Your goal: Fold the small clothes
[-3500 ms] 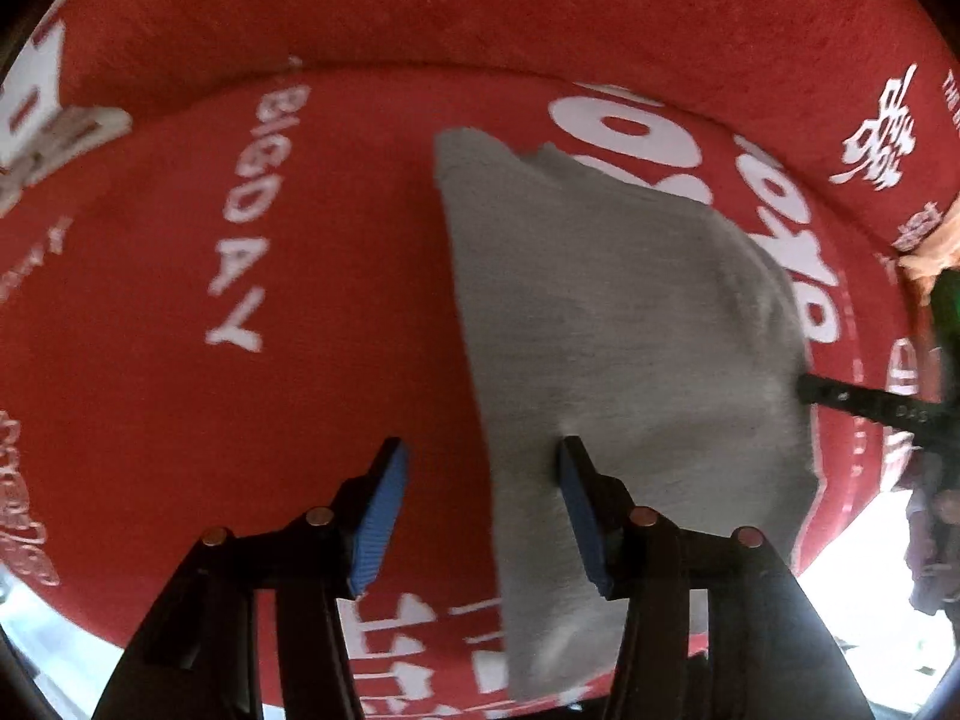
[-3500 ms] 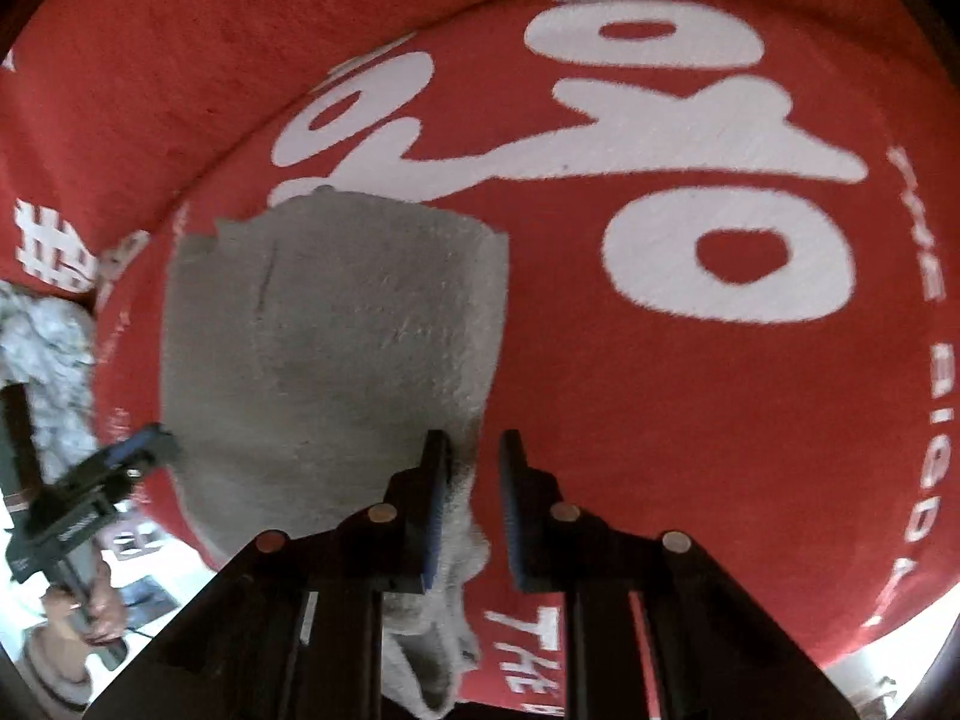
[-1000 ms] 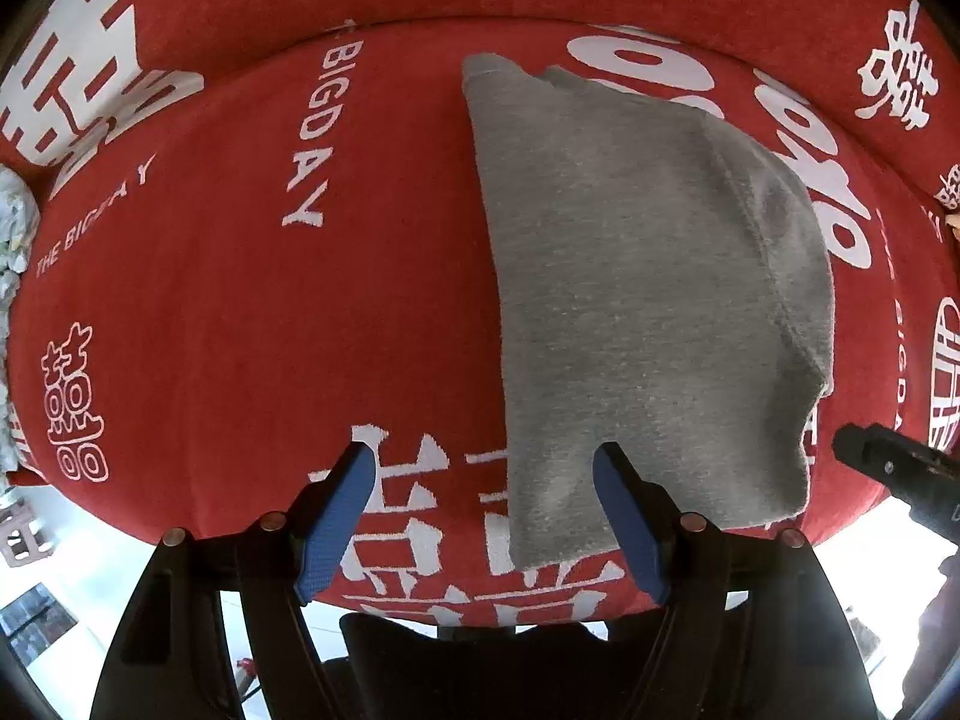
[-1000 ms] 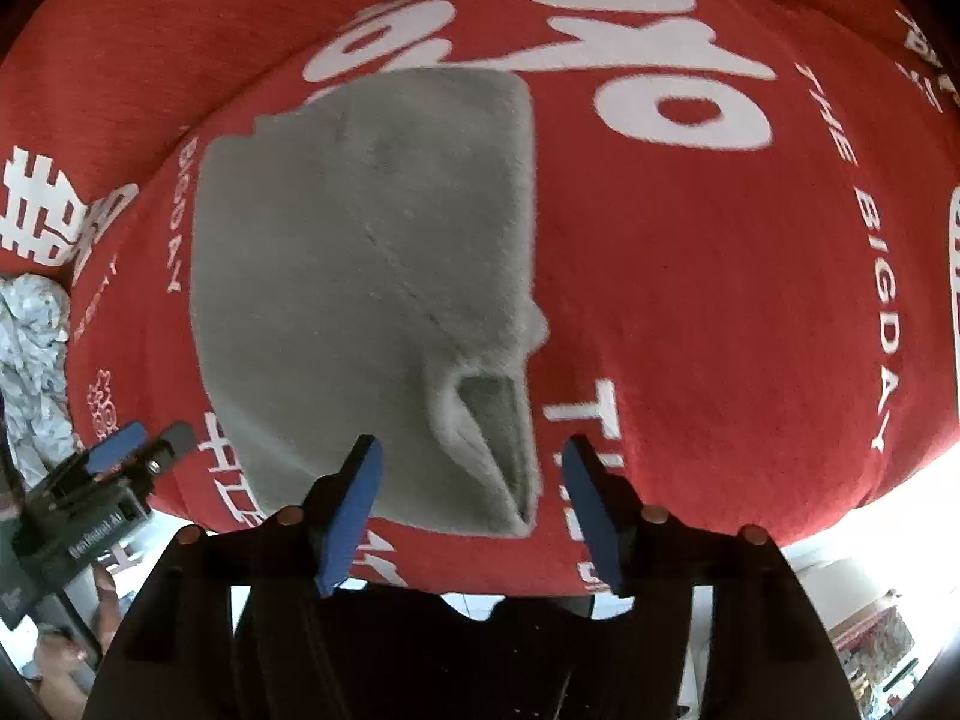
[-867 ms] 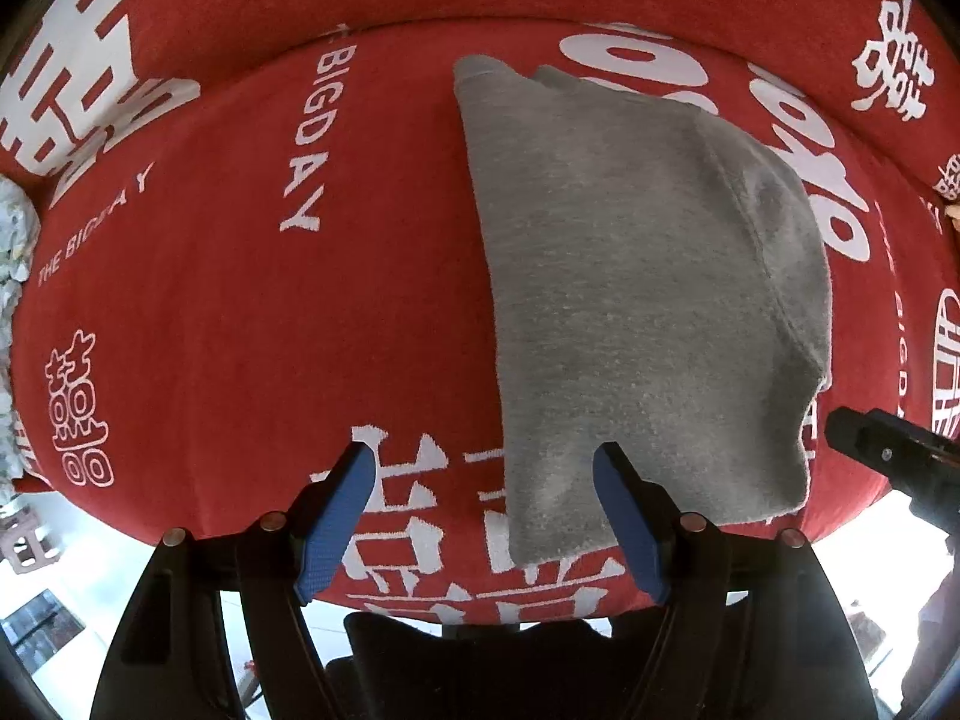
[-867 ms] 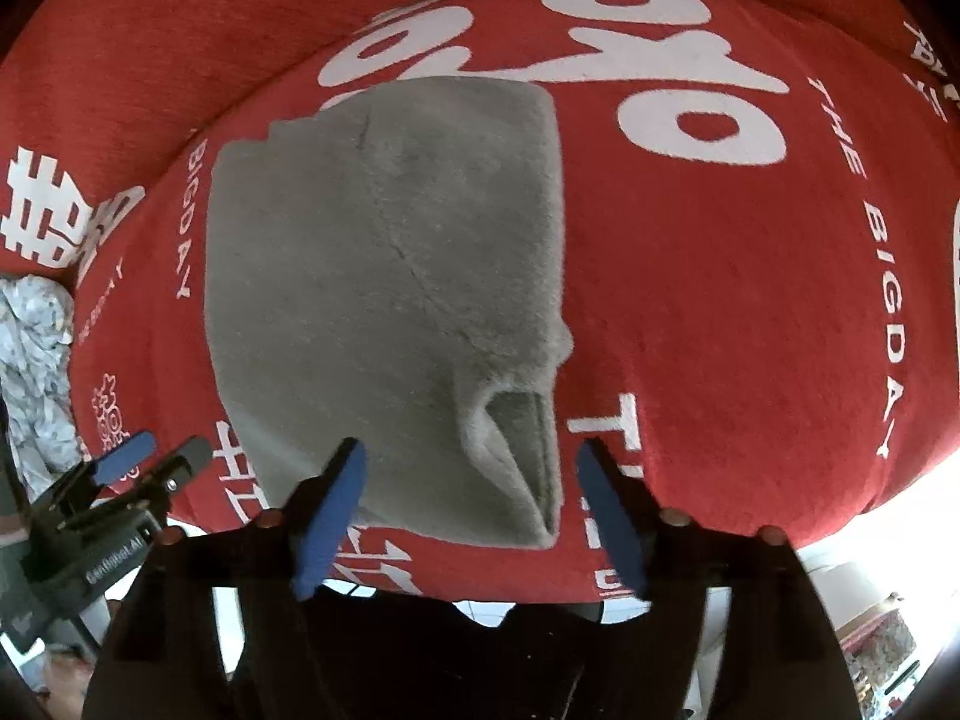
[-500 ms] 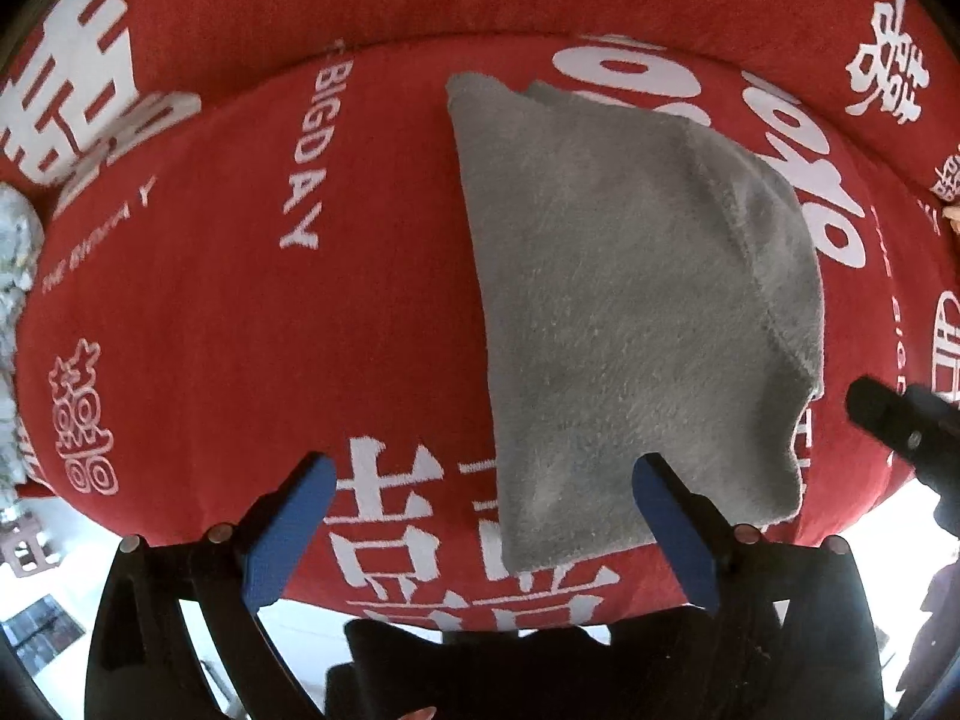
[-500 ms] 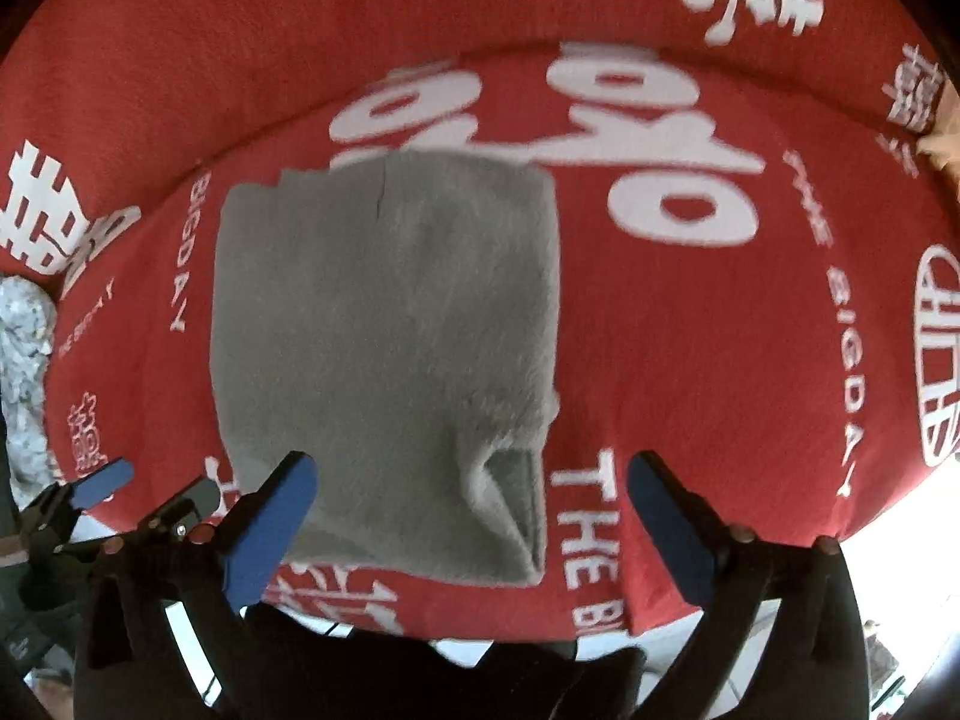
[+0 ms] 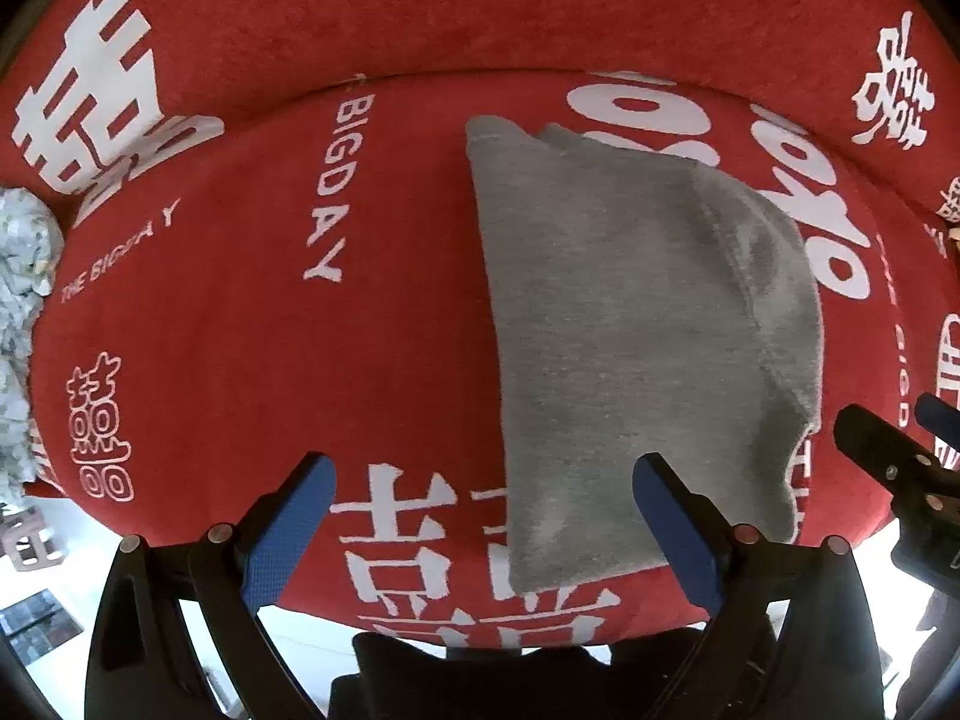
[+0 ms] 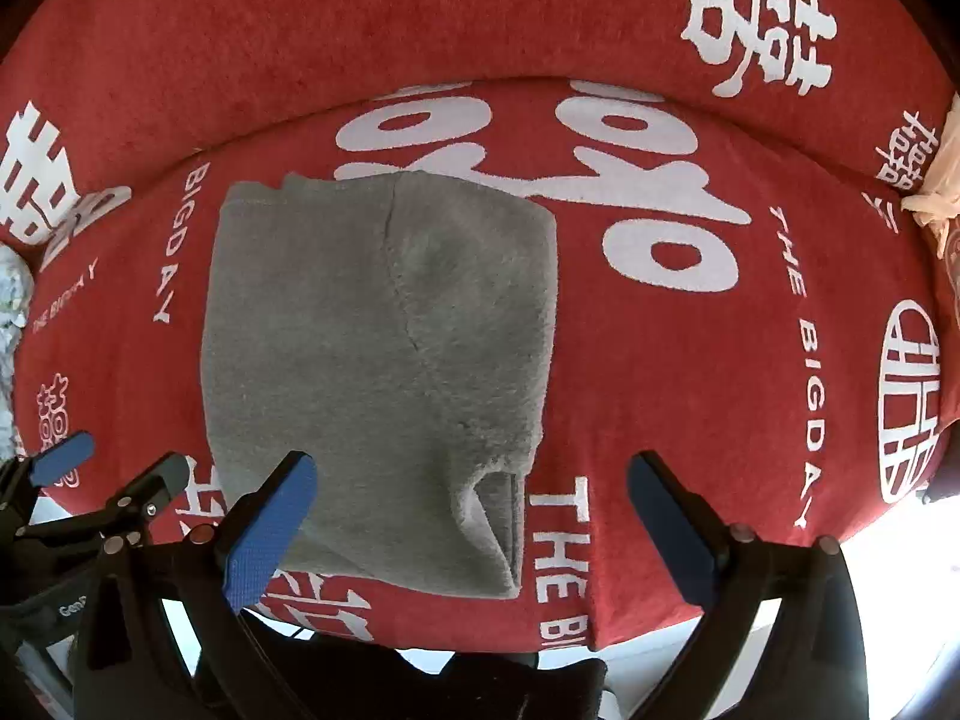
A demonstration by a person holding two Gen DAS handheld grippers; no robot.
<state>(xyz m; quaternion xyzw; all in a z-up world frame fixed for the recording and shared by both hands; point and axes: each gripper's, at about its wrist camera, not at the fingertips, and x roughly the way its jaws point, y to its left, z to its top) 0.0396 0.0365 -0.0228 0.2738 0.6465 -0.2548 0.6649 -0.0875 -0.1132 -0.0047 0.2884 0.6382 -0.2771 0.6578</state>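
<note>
A small grey fleece garment [image 9: 636, 324] lies folded flat on a red blanket [image 9: 228, 312] with white lettering. In the right wrist view it [image 10: 378, 348] shows a sleeve opening at its near right corner. My left gripper [image 9: 483, 516] is wide open and empty, held above the garment's near left edge. My right gripper [image 10: 471, 510] is wide open and empty, held above the garment's near right corner. Each gripper shows at the edge of the other's view, the right one [image 9: 888, 462] and the left one [image 10: 102, 486].
The blanket covers a raised surface with a back cushion [image 10: 420, 18] behind. A pale patterned cloth [image 9: 18, 300] lies at the far left. A peach-coloured item [image 10: 942, 180] sits at the far right. The surface's front edge drops to a bright floor [image 9: 36, 564].
Both grippers let go of the garment, opened wide and drew back and up from it. The garment now lies still, folded.
</note>
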